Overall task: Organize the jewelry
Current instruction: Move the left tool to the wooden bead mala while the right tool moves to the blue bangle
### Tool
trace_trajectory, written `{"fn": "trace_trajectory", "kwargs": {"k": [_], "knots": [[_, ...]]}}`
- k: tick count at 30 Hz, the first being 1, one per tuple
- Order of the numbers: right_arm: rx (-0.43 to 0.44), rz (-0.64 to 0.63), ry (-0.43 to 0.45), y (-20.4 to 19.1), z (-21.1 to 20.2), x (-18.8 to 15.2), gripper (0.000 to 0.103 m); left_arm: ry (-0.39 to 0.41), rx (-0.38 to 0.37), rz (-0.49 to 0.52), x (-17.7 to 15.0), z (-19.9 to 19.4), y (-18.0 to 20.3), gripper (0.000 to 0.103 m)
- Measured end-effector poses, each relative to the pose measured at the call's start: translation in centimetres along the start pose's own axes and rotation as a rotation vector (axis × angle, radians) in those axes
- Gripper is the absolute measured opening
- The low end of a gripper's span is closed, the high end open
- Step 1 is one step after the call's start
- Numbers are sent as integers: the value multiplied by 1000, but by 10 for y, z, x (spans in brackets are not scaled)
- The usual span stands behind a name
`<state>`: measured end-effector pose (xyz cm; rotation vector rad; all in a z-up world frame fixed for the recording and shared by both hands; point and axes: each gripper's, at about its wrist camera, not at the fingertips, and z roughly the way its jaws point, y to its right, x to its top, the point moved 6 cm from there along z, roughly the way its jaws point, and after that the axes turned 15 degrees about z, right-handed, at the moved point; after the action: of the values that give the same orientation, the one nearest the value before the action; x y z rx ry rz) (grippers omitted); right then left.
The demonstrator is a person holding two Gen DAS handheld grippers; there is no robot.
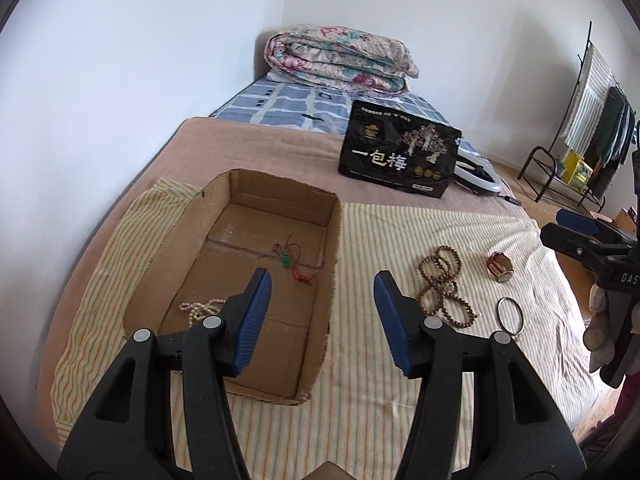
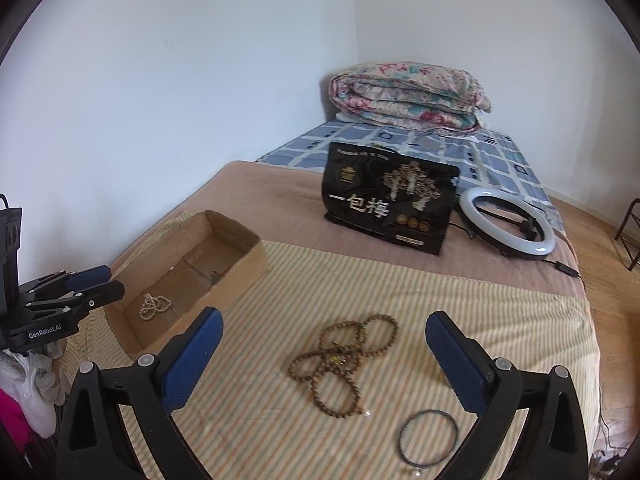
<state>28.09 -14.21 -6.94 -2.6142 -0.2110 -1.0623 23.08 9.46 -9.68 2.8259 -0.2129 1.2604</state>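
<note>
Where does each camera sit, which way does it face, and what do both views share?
Left wrist: on the left gripper, looking down over the cardboard box; the right gripper shows at the right edge.
Right wrist: on the right gripper, looking down at the brown bead strand; the left gripper shows at the left edge.
Shared: box, bead strand, metal bangle, black bag, folded quilt.

a home bedroom: a bed (image 2: pixel 280 184) set into the corner of plain white walls, a folded floral quilt (image 2: pixel 412 96) at its head on a blue checked sheet (image 2: pixel 500 152), a clothes rack (image 1: pixel 600 120) hung with garments over a wooden floor (image 2: pixel 592 216).
</note>
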Motion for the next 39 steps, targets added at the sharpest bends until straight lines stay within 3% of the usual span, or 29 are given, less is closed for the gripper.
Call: {"fn": "trace_trajectory", "kwargs": {"k": [9, 17, 30, 39], "knots": [[-140, 63, -21, 90, -27, -28, 103, -28, -83, 56, 10, 20, 54, 55], [-209, 136, -68, 140, -23, -51, 103, -70, -134, 102, 14, 44, 89, 55], [-209, 164, -201, 157, 25, -93, 103, -196, -195, 153, 14, 107, 132, 55], [-202, 160, -195, 153, 44, -98, 103, -290, -229, 115, 11, 150, 142, 54]]}}
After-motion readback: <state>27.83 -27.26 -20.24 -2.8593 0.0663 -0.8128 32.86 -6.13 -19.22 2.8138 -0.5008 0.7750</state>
